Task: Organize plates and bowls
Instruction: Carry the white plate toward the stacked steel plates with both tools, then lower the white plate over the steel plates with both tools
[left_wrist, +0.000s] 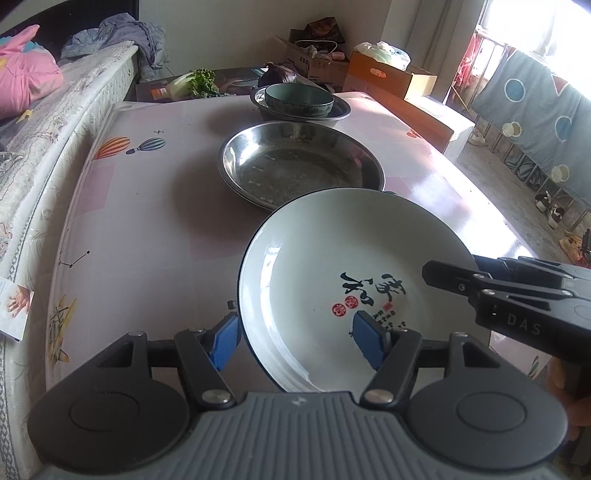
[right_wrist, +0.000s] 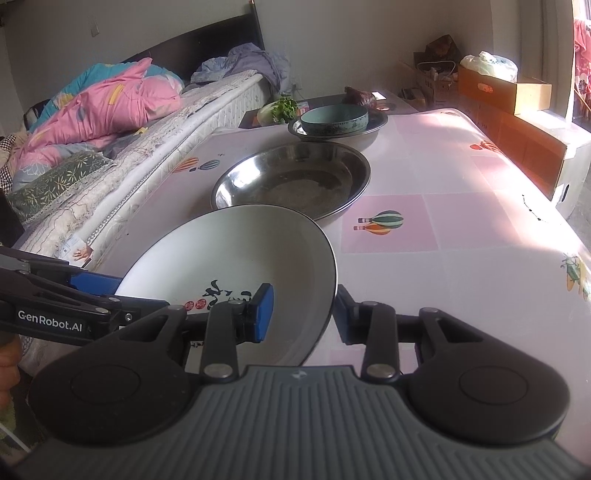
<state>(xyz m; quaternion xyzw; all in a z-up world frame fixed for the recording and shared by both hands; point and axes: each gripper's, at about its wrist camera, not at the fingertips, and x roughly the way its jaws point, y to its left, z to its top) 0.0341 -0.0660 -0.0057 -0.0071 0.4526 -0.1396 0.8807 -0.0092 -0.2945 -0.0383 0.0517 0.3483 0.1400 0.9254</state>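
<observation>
Left gripper (left_wrist: 295, 341) and right gripper (right_wrist: 304, 312) each straddle a rim of the white plate (left_wrist: 332, 280), one pad inside, one outside; can't tell if either actually clamps it. Plate's tilted over the near table (right_wrist: 461, 221), steel pan (left_wrist: 301, 162) beyond, then the teal bowl (left_wrist: 299, 99) sitting in another steel dish (left_wrist: 341, 110).

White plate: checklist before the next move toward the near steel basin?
1. Right hand-held gripper closed across the white plate rim: ok.
2. Left hand-held gripper pads pressing the plate: cannot tell; they straddle the rim.
3. Plate level: not ok, tilted.
4. Near steel basin empty: ok.
5. Green bowl out of the way, inside the far basin: ok.
</observation>
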